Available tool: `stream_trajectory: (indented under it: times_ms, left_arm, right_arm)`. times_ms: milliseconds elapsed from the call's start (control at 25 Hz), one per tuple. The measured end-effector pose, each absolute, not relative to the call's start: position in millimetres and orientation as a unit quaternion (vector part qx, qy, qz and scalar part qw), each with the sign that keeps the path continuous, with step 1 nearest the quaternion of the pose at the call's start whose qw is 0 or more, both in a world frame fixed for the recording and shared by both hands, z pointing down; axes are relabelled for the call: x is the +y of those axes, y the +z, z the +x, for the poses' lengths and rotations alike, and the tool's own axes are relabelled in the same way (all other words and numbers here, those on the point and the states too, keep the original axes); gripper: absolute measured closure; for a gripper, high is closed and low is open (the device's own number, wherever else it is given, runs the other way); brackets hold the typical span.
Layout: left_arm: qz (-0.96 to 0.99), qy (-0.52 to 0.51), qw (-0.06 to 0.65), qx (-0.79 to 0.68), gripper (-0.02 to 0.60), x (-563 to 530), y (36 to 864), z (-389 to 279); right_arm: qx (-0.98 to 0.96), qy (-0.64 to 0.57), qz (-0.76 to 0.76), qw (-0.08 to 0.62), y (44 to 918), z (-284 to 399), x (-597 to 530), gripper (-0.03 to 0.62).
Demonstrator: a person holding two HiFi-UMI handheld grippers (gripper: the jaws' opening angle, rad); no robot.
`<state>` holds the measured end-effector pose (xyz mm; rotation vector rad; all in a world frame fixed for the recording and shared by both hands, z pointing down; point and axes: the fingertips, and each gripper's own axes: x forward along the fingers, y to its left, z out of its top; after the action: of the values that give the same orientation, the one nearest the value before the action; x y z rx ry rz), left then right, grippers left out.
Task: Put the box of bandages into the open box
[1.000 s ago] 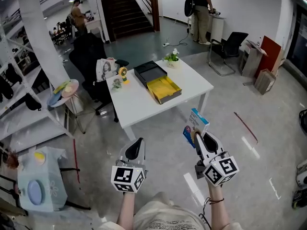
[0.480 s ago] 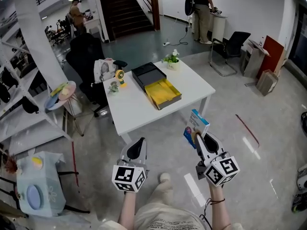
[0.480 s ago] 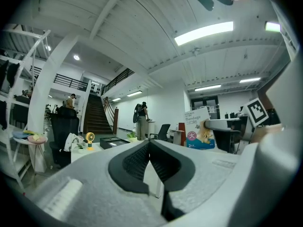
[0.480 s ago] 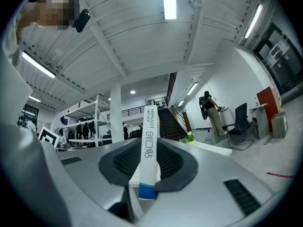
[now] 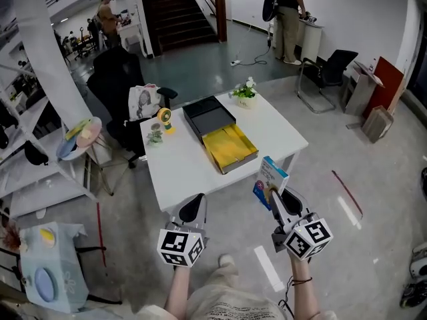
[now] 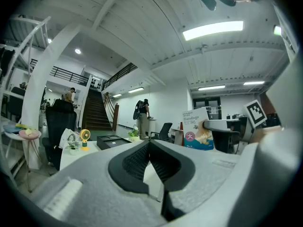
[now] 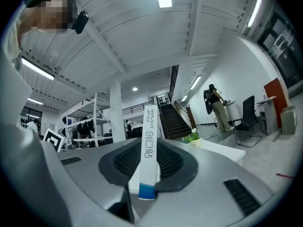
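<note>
My right gripper is shut on the box of bandages, a white and blue carton held upright just off the white table's near right corner. In the right gripper view the carton's narrow side stands between the dark pads. The open box, yellow inside, lies on the table with its dark lid folded back behind it. My left gripper is shut and empty, low in front of the table's near edge. The left gripper view shows the carton at the right and the dark lid on the table.
On the table stand a small potted plant, a yellow mini fan and another little plant. A black chair with a bag is behind it. White shelving fills the left. A person stands far back.
The table and open box have come nearer and lower in the head view as I walk forward. Both grippers keep their places, the right one still holding the carton.
</note>
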<state>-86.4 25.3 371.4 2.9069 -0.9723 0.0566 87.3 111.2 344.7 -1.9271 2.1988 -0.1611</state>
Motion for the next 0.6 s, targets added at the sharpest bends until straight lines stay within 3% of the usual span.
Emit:
stream_trajectory:
  times_ms: [600]
  left_arm:
    - [0.940, 0.012, 0.060, -0.336, 0.559, -94, 380, -56]
  right_arm:
    - [0.749, -0.081, -0.651, 0.094, 352, 128, -18, 0.503]
